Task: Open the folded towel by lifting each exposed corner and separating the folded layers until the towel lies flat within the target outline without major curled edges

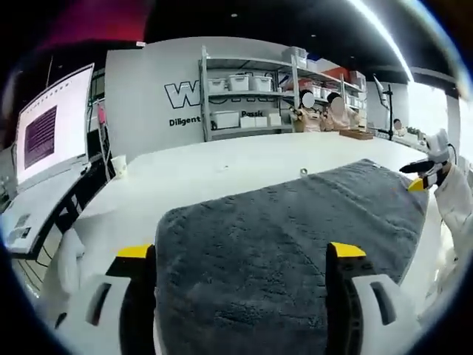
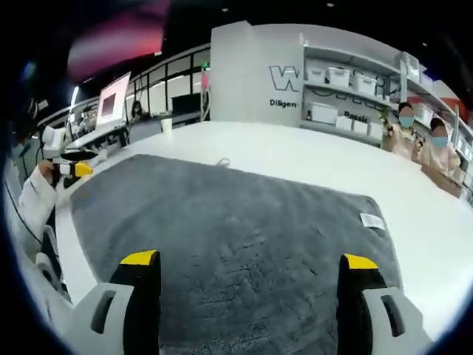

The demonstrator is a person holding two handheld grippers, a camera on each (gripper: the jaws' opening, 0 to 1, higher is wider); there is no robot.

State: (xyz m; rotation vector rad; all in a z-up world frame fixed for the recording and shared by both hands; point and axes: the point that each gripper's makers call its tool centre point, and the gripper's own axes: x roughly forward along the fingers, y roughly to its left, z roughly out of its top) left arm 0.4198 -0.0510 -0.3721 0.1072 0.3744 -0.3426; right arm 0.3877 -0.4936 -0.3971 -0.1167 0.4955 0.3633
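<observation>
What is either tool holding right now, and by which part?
Nothing: the left tool and the right tool both stand open over the grey towel, jaws spread and not pinching it.

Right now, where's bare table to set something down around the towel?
The table is bare beyond the towel, toward the shelves, apart from a small item near that edge. A strip by the label is free. The side near the other claw is tighter.
</observation>
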